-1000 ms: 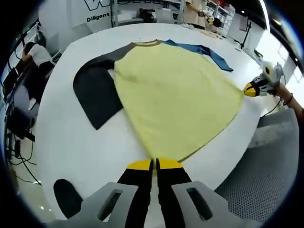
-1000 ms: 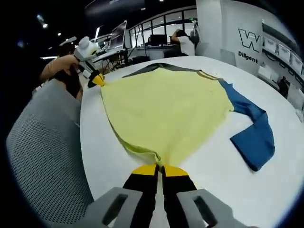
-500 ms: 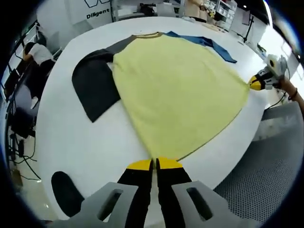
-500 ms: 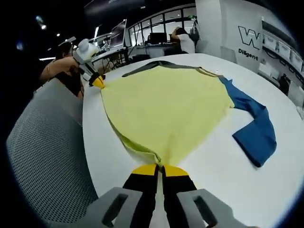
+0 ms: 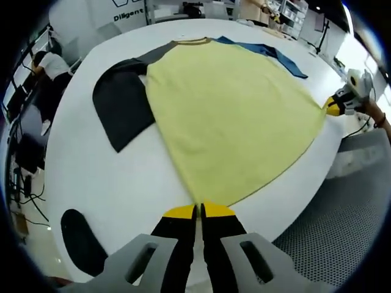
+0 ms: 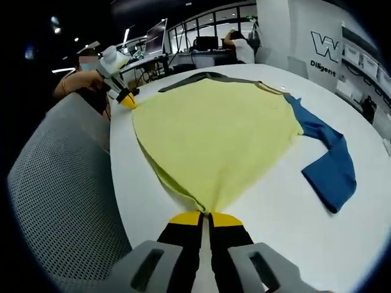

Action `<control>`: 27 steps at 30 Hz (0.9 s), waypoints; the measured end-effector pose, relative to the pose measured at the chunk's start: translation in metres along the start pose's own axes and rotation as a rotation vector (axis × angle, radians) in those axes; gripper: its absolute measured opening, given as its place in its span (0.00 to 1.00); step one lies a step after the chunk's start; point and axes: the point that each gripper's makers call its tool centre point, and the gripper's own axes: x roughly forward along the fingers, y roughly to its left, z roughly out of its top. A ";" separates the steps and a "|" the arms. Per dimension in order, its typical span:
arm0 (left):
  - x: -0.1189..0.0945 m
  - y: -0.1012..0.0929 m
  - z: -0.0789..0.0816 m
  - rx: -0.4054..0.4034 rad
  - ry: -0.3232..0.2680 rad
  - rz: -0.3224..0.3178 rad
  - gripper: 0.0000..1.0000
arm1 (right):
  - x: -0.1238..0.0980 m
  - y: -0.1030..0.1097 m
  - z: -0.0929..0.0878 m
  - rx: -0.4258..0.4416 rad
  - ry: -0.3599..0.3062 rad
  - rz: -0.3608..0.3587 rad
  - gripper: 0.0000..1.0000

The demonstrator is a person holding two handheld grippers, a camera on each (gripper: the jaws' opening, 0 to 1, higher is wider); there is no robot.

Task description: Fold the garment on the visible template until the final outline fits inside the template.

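The garment [image 5: 232,104] lies spread flat on the round white table [image 5: 91,177], a yellow shirt with one dark grey sleeve [image 5: 119,104] and one blue sleeve [image 5: 269,52]; its hem is drawn taut between the two grippers at the table's near edge. In the left gripper view the left gripper [image 5: 198,210] points forward and low along the tabletop, its yellow-tipped jaws pressed together on one hem corner; the right gripper [image 5: 333,107] comes in from the right at the table's rim, a hand [image 5: 372,110] behind it, pinching the opposite hem corner. In the right gripper view the right gripper [image 6: 204,218] has its jaws closed on the cloth, which fans out from the tips; the left gripper [image 6: 127,101] reaches in from the upper left, gripped by a hand [image 6: 82,82], its tip on the far corner. The blue sleeve [image 6: 327,162] lies bent on the table beside the yellow body; a grey mesh chair back [image 6: 61,201] stands just beside the table edge.
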 end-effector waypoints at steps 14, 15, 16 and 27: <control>-0.001 0.002 -0.001 -0.045 -0.018 -0.008 0.05 | 0.000 -0.002 -0.001 0.128 -0.010 -0.006 0.02; -0.001 0.002 -0.002 -0.057 -0.021 -0.007 0.06 | -0.001 -0.001 -0.002 0.133 -0.002 -0.007 0.03; -0.002 0.002 -0.002 -0.067 -0.024 -0.005 0.08 | -0.002 -0.002 -0.004 0.139 0.011 -0.012 0.05; -0.013 0.006 0.026 -0.156 -0.222 -0.009 0.48 | -0.017 -0.005 0.021 0.247 -0.130 -0.036 0.50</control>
